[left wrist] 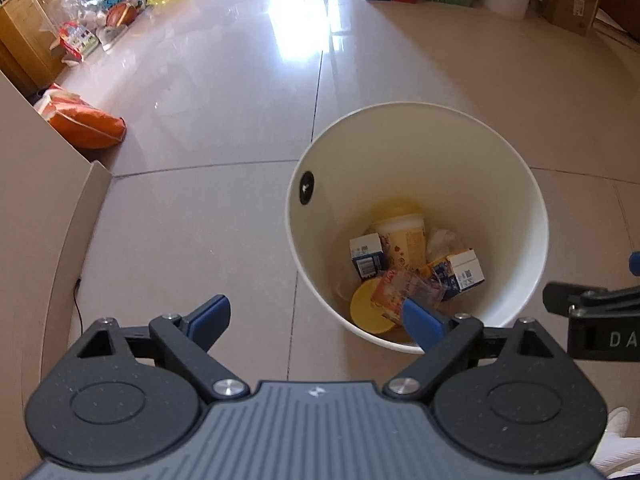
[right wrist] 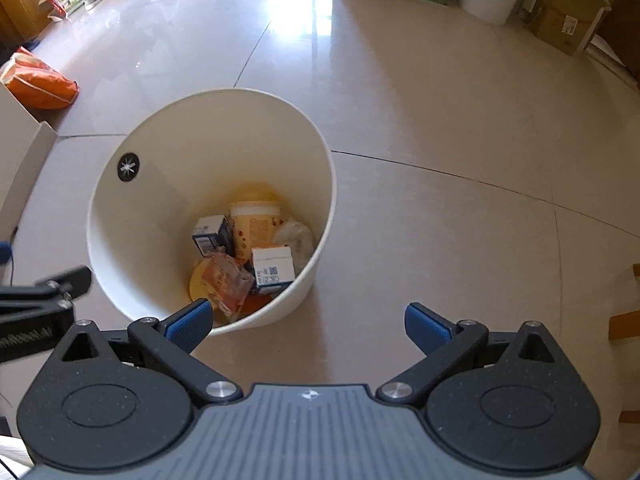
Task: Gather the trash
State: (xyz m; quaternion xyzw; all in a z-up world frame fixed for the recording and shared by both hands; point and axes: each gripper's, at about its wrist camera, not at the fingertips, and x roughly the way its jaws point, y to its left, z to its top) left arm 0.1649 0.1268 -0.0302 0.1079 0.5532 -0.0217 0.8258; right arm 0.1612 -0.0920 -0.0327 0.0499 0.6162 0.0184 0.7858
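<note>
Bright daylight is pouring in from the far side, glaring white off the glossy tiled floor (left wrist: 248, 92). Fisheye distortion is bending the tile seams and corners. The neighbouring gripper (right wrist: 44, 296) is showing slight blur at the right-wrist view's left edge.

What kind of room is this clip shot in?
Probably a lived-in home room used partly for storage: glossy tiled floor, cardboard boxes and bags along the far wall, and a white waste bin holding cartons and a cup.

Cup (left wrist: 401, 240), cartons (left wrist: 366, 255), wrapper (left wrist: 394, 290) in bin (left wrist: 516, 216), on floor (left wrist: 200, 120).
</note>
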